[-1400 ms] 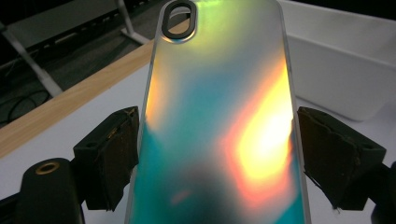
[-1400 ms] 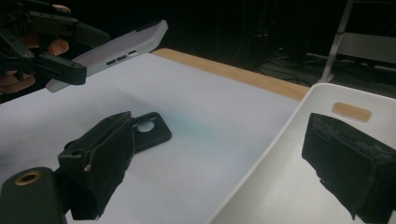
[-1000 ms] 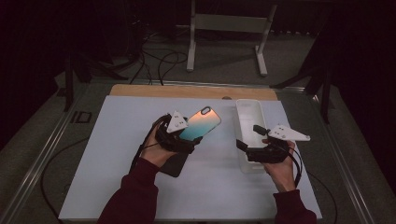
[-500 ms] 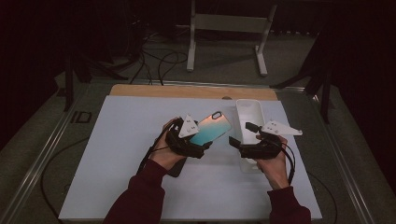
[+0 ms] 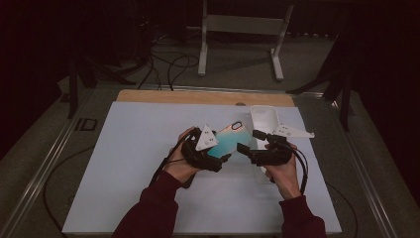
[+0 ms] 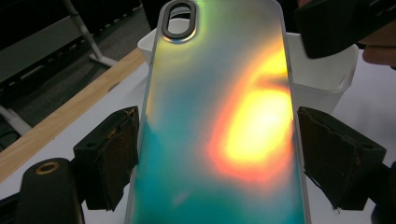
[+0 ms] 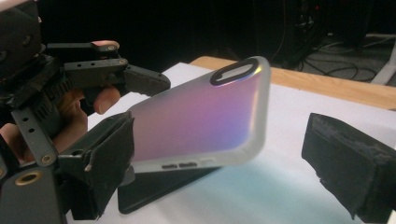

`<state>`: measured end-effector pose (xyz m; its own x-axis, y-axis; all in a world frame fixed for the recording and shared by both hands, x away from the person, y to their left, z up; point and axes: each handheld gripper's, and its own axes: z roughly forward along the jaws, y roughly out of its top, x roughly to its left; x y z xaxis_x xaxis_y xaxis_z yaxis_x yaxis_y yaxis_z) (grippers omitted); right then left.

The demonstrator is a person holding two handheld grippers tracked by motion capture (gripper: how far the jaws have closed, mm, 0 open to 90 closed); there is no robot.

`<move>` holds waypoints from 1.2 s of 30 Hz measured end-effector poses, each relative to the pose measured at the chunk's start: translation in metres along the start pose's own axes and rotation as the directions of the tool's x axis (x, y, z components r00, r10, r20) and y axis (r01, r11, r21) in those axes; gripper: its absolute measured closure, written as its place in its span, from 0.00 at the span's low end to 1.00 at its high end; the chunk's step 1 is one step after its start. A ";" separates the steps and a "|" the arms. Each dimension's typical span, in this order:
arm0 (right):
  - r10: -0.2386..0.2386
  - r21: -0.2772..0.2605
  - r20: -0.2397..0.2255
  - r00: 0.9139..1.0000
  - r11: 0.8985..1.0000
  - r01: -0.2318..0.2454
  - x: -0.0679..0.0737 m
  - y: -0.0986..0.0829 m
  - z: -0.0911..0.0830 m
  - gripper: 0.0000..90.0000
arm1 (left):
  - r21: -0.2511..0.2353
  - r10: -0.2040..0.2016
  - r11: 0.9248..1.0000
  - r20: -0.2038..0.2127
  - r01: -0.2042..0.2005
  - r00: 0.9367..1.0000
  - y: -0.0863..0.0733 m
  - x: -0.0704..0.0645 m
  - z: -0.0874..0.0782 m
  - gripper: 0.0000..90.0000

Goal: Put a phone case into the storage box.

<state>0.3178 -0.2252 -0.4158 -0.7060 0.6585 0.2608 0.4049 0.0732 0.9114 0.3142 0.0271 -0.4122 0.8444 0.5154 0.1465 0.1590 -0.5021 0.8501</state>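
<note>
Bringing the spread right gripper (image 5: pixel 245 142) squarely around the iridescent phone case (image 5: pixel 229 140), pinched by the left gripper (image 5: pixel 223 159), is advised.

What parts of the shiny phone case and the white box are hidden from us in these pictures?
- Phone case: its bottom end is cut off by the lower edge of the left gripper view; its inside face points away in every view.
- White box: in the high view the right gripper and hand cover its near end; the phone case hides its middle in the left gripper view, so its contents cannot be told.
</note>
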 end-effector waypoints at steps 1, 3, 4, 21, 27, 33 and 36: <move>0.002 0.003 -0.001 1.000 1.000 -0.002 0.001 0.000 0.001 0.12 | -0.006 0.003 1.000 -0.004 -0.003 1.000 0.000 -0.001 0.000 0.19; 0.011 0.008 -0.007 1.000 1.000 -0.011 0.001 0.001 0.003 0.14 | -0.018 0.007 1.000 -0.004 -0.007 1.000 0.001 -0.002 0.000 0.19; 0.018 0.011 -0.013 1.000 1.000 -0.018 0.002 0.001 0.003 0.16 | -0.022 0.007 1.000 -0.004 -0.008 1.000 0.001 -0.003 0.000 0.19; 0.106 0.056 -0.122 0.987 0.993 -0.100 0.005 0.003 0.010 0.80 | -0.007 0.029 1.000 -0.005 -0.029 1.000 -0.001 -0.012 0.008 0.19; 0.076 0.051 -0.114 0.991 0.996 -0.071 0.013 0.004 0.011 0.91 | 0.018 0.037 0.999 -0.023 -0.037 0.999 -0.003 -0.014 0.015 0.18; 0.029 0.072 -0.062 0.998 0.997 -0.024 0.015 0.002 0.014 0.96 | 0.007 -0.001 1.000 -0.003 0.001 1.000 -0.008 -0.008 0.011 0.20; 0.016 0.064 -0.052 0.999 0.998 -0.013 0.015 0.003 0.012 0.96 | 0.005 -0.019 1.000 0.000 0.019 1.000 -0.009 -0.004 0.009 0.19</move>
<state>0.3159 -0.2059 -0.4129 -0.7284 0.6201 0.2914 0.4502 0.1125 0.8858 0.3139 0.0233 -0.4255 0.8414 0.5246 0.1300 0.1777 -0.4957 0.8501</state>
